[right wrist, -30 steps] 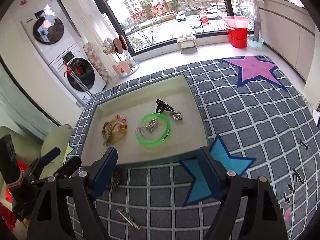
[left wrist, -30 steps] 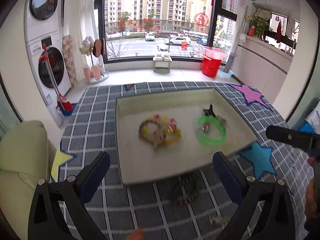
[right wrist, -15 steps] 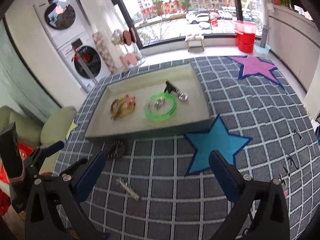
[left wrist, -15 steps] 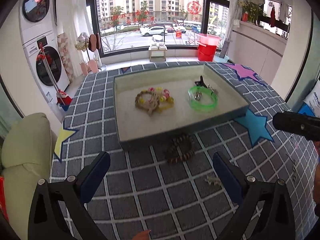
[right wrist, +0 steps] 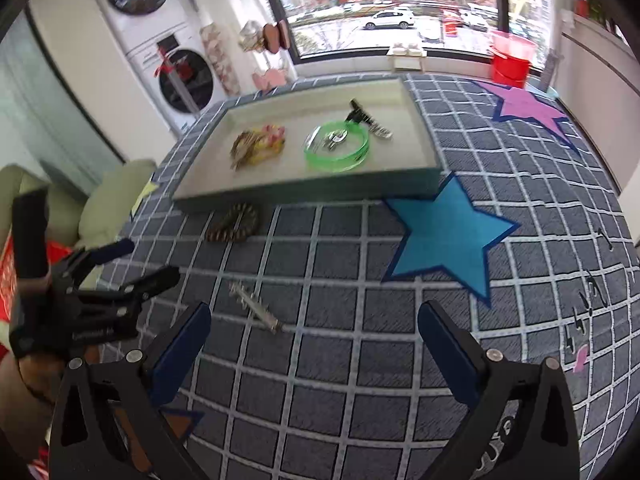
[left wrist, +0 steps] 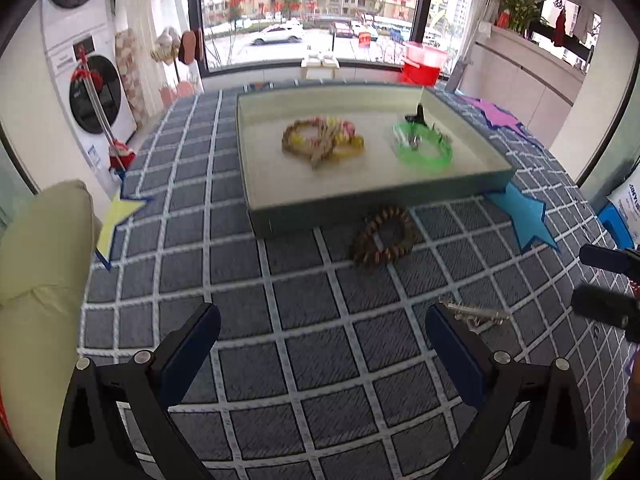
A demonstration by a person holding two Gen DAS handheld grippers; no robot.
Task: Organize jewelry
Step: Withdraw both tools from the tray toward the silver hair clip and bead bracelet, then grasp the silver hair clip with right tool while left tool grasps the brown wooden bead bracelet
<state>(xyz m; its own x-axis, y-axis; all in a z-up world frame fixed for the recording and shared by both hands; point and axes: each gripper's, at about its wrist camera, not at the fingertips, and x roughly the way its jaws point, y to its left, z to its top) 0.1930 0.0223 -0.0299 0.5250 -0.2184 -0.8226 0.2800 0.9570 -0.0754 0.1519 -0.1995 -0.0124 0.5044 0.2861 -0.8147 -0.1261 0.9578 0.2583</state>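
A: Jewelry first, starting from the tools: what sits nearest them?

B: Both are released, with nothing between the fingers. The left tool hangs over the grid-patterned rug, and a small silver clip lies on the rug just beside its right finger. From the right wrist view, the right tool is spread just as wide, and that clip lies a little ahead of its left finger.

A: And farther out?

B: A brown beaded bracelet lies on the rug, just in front of the tray's near wall. It may touch the wall; I cannot tell.

A: Inside the tray?

B: The shallow tray holds a tangle of woven and yellow bracelets toward the left. A green bangle lies to the right with small metal pieces inside its ring, and a black clip sits at its far edge. A blue star on the rug touches the tray's right near corner.
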